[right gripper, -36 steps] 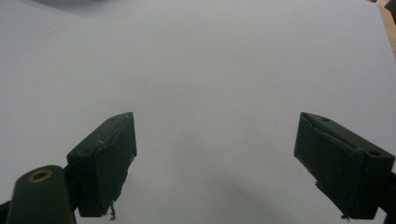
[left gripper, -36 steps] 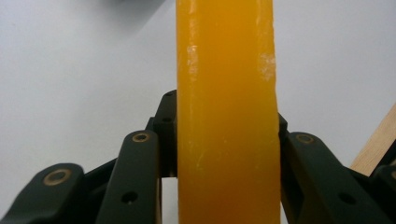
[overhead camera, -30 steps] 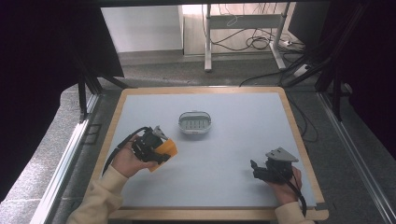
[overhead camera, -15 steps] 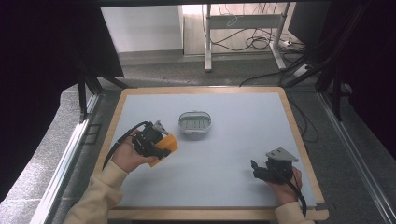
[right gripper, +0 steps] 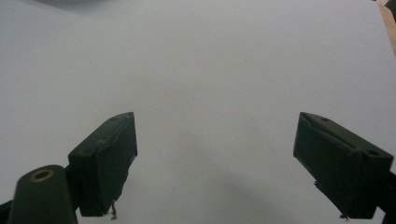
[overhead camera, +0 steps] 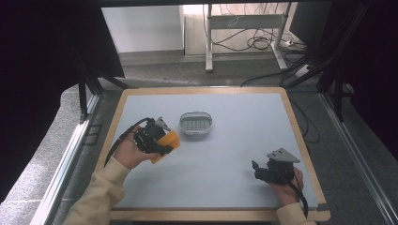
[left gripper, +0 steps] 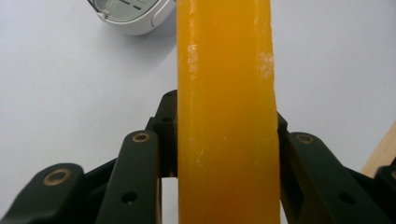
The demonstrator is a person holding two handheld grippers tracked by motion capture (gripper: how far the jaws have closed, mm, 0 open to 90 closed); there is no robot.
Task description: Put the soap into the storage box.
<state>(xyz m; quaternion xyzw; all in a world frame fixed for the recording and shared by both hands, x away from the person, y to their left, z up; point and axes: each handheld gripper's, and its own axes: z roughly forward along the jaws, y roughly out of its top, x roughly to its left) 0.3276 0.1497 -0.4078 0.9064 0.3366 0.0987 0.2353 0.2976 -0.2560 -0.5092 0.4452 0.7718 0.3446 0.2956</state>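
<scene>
My left gripper (overhead camera: pixel 162 140) is clamped on the orange block (left gripper: pixel 225 112) just beside the small white dish (overhead camera: pixel 195 123), my right gripper (overhead camera: pixel 263 172) rests spread and empty, and any slackening could let this slick-looking block slip onto the table (overhead camera: pixel 225 154).

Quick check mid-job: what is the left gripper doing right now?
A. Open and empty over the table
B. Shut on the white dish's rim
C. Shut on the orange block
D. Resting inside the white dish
C: in the left gripper view the orange block is clamped between the two black jaws, and the high view shows the left gripper holding it just short of the white dish.
</scene>
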